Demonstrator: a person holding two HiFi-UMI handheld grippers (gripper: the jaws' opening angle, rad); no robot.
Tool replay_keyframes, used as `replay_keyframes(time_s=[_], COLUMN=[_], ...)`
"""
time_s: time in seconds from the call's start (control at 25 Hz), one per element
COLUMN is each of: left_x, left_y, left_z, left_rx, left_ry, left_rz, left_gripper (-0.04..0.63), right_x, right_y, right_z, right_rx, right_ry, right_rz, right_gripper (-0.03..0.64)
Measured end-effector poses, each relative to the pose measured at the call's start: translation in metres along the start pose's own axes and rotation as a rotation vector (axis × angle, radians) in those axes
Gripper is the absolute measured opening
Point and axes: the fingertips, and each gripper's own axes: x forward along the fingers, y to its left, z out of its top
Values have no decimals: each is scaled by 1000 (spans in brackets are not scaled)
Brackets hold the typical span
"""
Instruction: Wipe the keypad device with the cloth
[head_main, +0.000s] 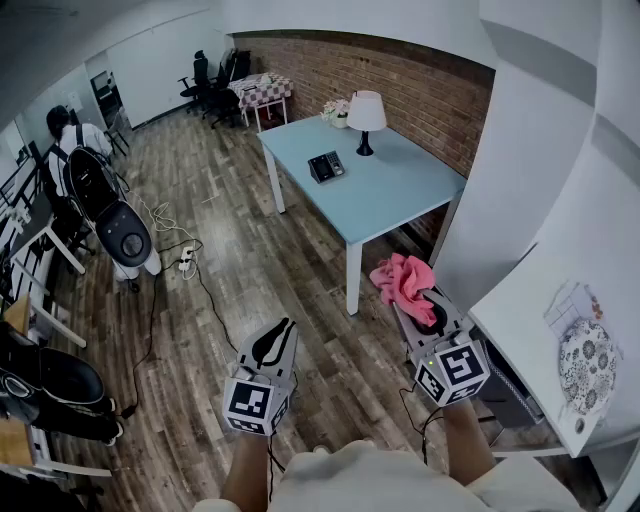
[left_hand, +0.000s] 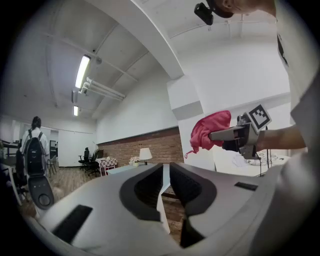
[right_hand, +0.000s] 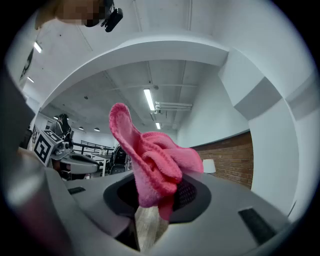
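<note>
The keypad device, dark with a screen, lies on a light blue table well ahead of me across the wooden floor. A pink cloth is bunched up and sticks out of my right gripper, which is shut on it. In the right gripper view the cloth fills the space between the jaws of that gripper. My left gripper is held level on the left, jaws drawn together to a thin slit with nothing in it. The left gripper view shows that left gripper and, beyond it, the cloth.
A lamp and flowers stand at the table's far end by the brick wall. A white counter with a patterned plate is close on my right. Cables, a black-and-white machine and a person are at left.
</note>
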Motion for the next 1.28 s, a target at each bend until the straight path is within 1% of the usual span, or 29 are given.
replay_keyframes(time_s=[0.24,0.36,0.4,0.48,0.56,0.68,0.84,0.96,1.0,1.12,1.16,1.28], left_x=[9,7,6,4,2,-3,-11,-21,-24,-28,-28,-25], left_y=[-2,0,2,6,12,24,44,63,68,78,81,91], left_z=[2,2,1,-4,-9,-11,-15,-15,-15,-15,-14,-11], left_rx=[10,-31,-43,-40,-26,-35,51,26,32,119,133,113], left_ry=[6,-6,-7,7,28,31,62,54,51,57,58,40], left_rz=[-11,-19,-18,-6,10,19,40,54,54,58,59,59], left_gripper=[48,48,48,48,48,48,48,47,43,25,25,23], right_x=[2,2,3,5,8,13,26,34,36,42,44,56], right_y=[-5,-4,-4,-2,4,18,35,46,50,61,64,69], right_z=[-6,-2,-3,-7,-8,-7,-4,-3,-3,-4,-5,-6], right_rx=[26,40,46,57,72,83,65,70,72,79,81,75], right_ry=[5,-10,-11,-9,-18,-19,-10,-4,0,9,14,22], right_rz=[0,-3,-6,-8,11,35,36,25,19,5,4,4], right_gripper=[135,138,138,138,138,140,138,138,138,138,137,137])
